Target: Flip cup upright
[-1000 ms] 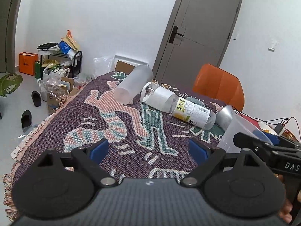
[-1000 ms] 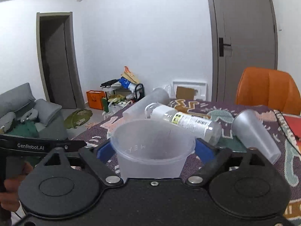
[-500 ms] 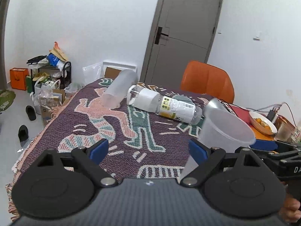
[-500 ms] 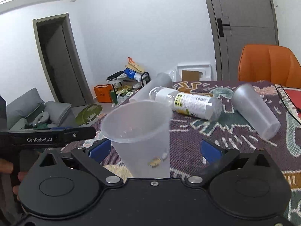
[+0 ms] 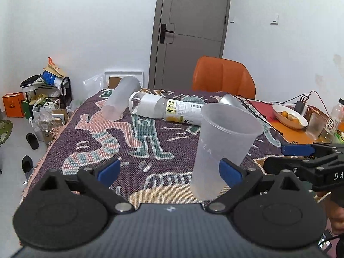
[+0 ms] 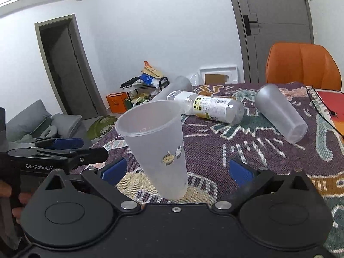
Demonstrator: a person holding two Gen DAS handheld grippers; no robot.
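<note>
A frosted plastic cup (image 6: 159, 148) stands upright on the patterned cloth, mouth up. It sits between the spread fingers of my right gripper (image 6: 175, 169), which is open and not touching it. The same cup (image 5: 223, 148) shows in the left wrist view, just in front of the right finger of my left gripper (image 5: 169, 171), which is open and empty. Each gripper shows in the other's view: the right gripper (image 5: 305, 159) at the right, the left gripper (image 6: 58, 148) at the left. A second frosted cup (image 6: 281, 114) lies on its side further back. A third cup (image 5: 121, 99) lies at the far left.
A clear labelled bottle (image 5: 165, 108) lies on its side across the middle of the cloth. An orange chair (image 5: 223, 75) stands behind the table. A bowl of oranges (image 5: 289, 116), a glass (image 5: 316, 124) and cables sit at the right.
The right gripper turned the cup from mouth-toward-camera to upright, set it on the cloth and opened. The left gripper's view has shifted right, so the cup is now in front of it.
</note>
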